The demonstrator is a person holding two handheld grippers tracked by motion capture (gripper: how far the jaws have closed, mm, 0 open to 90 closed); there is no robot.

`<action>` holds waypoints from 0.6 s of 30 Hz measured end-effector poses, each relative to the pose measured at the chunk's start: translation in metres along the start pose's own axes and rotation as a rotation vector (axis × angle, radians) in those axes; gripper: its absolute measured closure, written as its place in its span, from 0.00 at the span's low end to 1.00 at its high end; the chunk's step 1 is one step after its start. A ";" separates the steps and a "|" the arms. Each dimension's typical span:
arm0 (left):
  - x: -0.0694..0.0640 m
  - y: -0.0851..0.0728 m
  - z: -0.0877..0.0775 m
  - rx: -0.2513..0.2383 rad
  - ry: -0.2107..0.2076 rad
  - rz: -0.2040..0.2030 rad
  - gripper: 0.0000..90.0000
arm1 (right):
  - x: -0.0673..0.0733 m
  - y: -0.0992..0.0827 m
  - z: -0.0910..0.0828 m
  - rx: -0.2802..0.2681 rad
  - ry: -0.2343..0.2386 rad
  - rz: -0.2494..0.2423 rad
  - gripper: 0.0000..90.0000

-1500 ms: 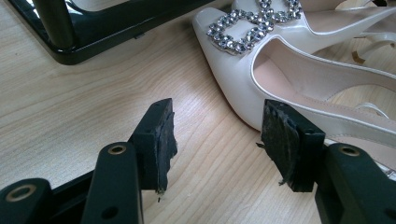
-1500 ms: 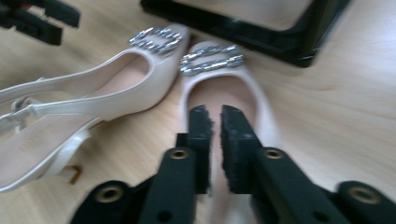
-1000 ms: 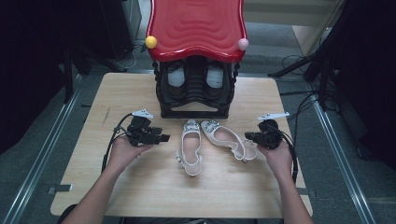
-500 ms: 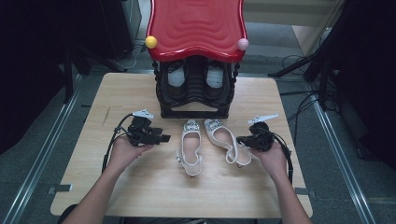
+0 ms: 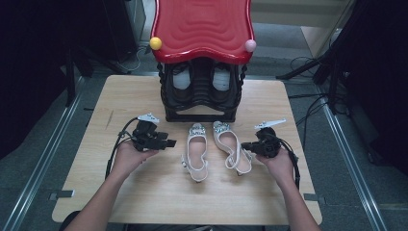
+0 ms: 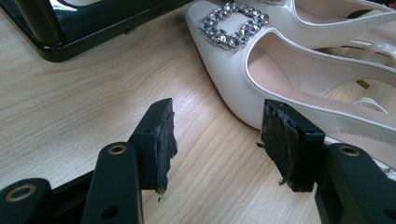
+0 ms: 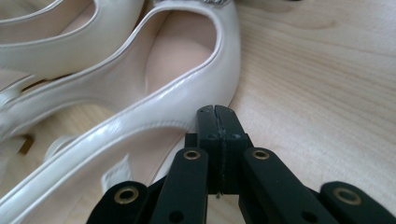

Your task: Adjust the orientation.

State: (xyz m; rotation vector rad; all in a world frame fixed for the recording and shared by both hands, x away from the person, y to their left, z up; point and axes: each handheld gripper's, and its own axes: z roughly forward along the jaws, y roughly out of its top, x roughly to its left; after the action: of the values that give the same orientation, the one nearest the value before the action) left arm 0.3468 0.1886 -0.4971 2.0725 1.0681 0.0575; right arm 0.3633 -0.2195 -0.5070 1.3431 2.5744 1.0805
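Shoes, two of them, cream slingbacks with jewelled buckles on the toes, lie side by side on the wooden bench [image 5: 96, 192] in front of the black rack. The left shoe [image 5: 196, 152] lies straight, toe toward the rack; the right shoe [image 5: 231, 147] is angled, its heel swung out to the right. In the high view the right claw [image 5: 246, 146] lies at the outer side of the right shoe, by its heel strap. Its jaws are pressed fully together with nothing between them, and in the right gripper view their tip [image 7: 218, 116] sits against or just beside the shoe's glossy side wall [image 7: 154, 112]; I cannot tell whether it touches. The left claw [image 5: 169, 143] rests low over the bench to the left of the left shoe, apart from it, jaws wide apart and empty. In the left gripper view the shoe's pointed toe and buckle [image 6: 233, 24] lie just beyond the far pad [image 6: 285, 140]. Behind the shoes stands the black rack [image 5: 201, 98] under a red wavy top [image 5: 202, 29], with a yellow knob [image 5: 155, 43] and a pink knob [image 5: 250, 45] at its front corners.
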 end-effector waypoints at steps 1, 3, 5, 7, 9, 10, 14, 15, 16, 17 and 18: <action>0.000 0.000 0.000 0.001 0.000 0.001 0.49 | 0.000 0.002 0.002 -0.002 -0.018 0.001 1.00; 0.000 -0.001 -0.001 0.005 0.003 0.001 0.49 | 0.001 0.005 0.005 0.000 -0.027 0.004 1.00; 0.000 -0.002 -0.002 -0.002 0.003 -0.002 0.49 | 0.000 0.007 0.008 0.002 -0.034 -0.003 1.00; 0.001 -0.004 -0.004 -0.003 0.007 -0.010 0.49 | -0.001 0.008 0.010 0.004 -0.028 -0.003 1.00; 0.002 -0.005 -0.005 -0.010 0.001 -0.017 0.49 | 0.000 0.009 0.011 0.003 -0.017 -0.003 1.00; 0.002 -0.006 -0.006 -0.012 -0.001 -0.019 0.49 | 0.001 0.009 0.012 0.005 -0.010 -0.010 1.00; 0.001 -0.008 -0.007 -0.016 0.004 -0.025 0.49 | 0.004 0.012 0.015 0.008 0.004 -0.021 1.00; 0.001 -0.009 -0.007 -0.016 0.004 -0.028 0.49 | 0.005 0.013 0.016 0.011 0.008 -0.021 1.00; 0.001 -0.010 -0.007 -0.016 0.003 -0.030 0.49 | 0.006 0.014 0.017 0.013 0.016 -0.027 1.00; 0.000 -0.011 -0.007 -0.015 0.004 -0.031 0.49 | 0.007 0.015 0.018 0.016 0.022 -0.028 1.00; 0.000 -0.011 -0.007 -0.013 0.005 -0.032 0.49 | 0.009 0.016 0.019 0.017 0.030 -0.036 1.00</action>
State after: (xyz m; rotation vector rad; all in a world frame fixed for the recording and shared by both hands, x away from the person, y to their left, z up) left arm 0.3369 0.1964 -0.4998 2.0442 1.1006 0.0533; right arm 0.3755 -0.1963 -0.5100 1.2892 2.6236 1.0843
